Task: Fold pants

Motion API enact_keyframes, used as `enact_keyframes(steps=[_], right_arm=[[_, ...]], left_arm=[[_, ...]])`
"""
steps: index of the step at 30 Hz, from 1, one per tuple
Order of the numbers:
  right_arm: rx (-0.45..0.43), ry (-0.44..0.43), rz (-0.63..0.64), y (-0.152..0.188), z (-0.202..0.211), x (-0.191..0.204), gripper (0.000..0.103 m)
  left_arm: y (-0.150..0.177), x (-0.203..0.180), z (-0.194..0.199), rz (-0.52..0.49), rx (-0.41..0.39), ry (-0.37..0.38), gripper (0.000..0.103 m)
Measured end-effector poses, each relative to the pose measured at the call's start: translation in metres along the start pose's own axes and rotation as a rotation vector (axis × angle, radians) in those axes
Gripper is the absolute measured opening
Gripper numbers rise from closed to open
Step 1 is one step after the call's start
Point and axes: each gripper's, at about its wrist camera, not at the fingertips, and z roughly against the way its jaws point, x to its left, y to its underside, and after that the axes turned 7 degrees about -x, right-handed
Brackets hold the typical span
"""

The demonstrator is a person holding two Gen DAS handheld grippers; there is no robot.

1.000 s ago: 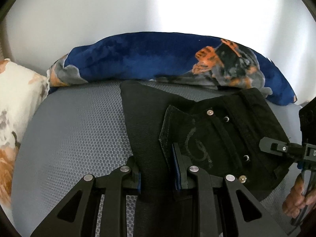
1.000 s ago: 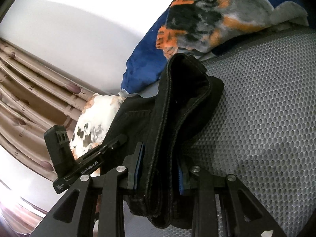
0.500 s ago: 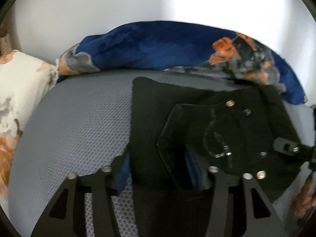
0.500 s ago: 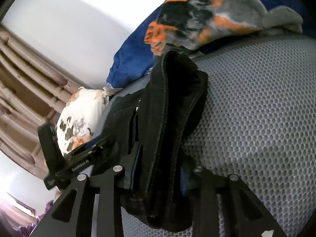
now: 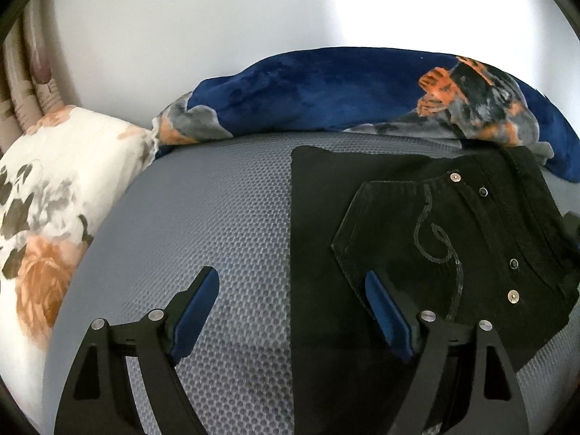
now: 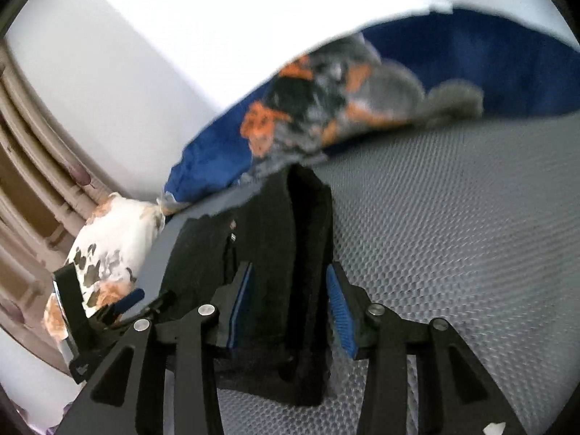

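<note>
The black pants (image 5: pixel 417 239) lie folded flat on the grey mesh bed surface (image 5: pixel 203 224), back pocket with studs facing up. My left gripper (image 5: pixel 290 304) is open wide above the pants' left edge, its right finger over the cloth, holding nothing. In the right wrist view the pants (image 6: pixel 282 253) show as a thick folded stack seen from the waistband side. My right gripper (image 6: pixel 286 311) is open, its fingers on either side of the stack's edge, apart from the cloth. The left gripper (image 6: pixel 108 311) shows at the lower left there.
A blue, orange and grey blanket (image 5: pixel 362 90) lies bunched along the far edge against the white wall. A white floral pillow (image 5: pixel 47 210) sits at the left, with beige curtains (image 6: pixel 29 188) behind it. Grey mesh surface extends right of the pants (image 6: pixel 453 235).
Both grippers have opened and let go of the pants. The left gripper has drawn back and to the left. The pants now rest flat on the bed.
</note>
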Motion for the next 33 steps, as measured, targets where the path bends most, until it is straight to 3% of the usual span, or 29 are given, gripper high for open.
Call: enact_keyframes(steps=[3,6,8,11,15,19,25,33], right_arm=[[-0.031,0.032,0.071,0.002,0.017,0.02,0.041],[-0.046,0.067,0.136,0.009,0.03,0.042,0.05],[-0.052,0.099,0.181,0.019,0.035,0.059,0.062],[-0.053,0.119,0.225,0.036,0.039,0.078,0.067],[-0.053,0.143,0.265,0.055,0.042,0.092,0.069],[-0.046,0.143,0.283,0.066,0.047,0.101,0.072],[-0.068,0.145,0.269,0.064,0.062,0.11,0.073],[-0.131,0.163,0.282,0.058,0.09,0.127,0.075]], left_arm=[[0.003,-0.001,0.005,0.008,0.001,0.002,0.083],[0.006,-0.002,0.013,0.022,-0.004,0.01,0.083],[0.008,-0.001,0.019,0.035,-0.011,0.013,0.083],[0.009,-0.001,0.031,0.052,-0.036,0.019,0.083],[0.013,-0.001,0.05,0.058,-0.087,-0.026,0.083],[0.016,0.001,0.064,0.057,-0.105,-0.012,0.083],[0.014,0.007,0.098,0.079,-0.167,0.033,0.083],[0.007,0.009,0.147,0.056,-0.243,-0.022,0.083]])
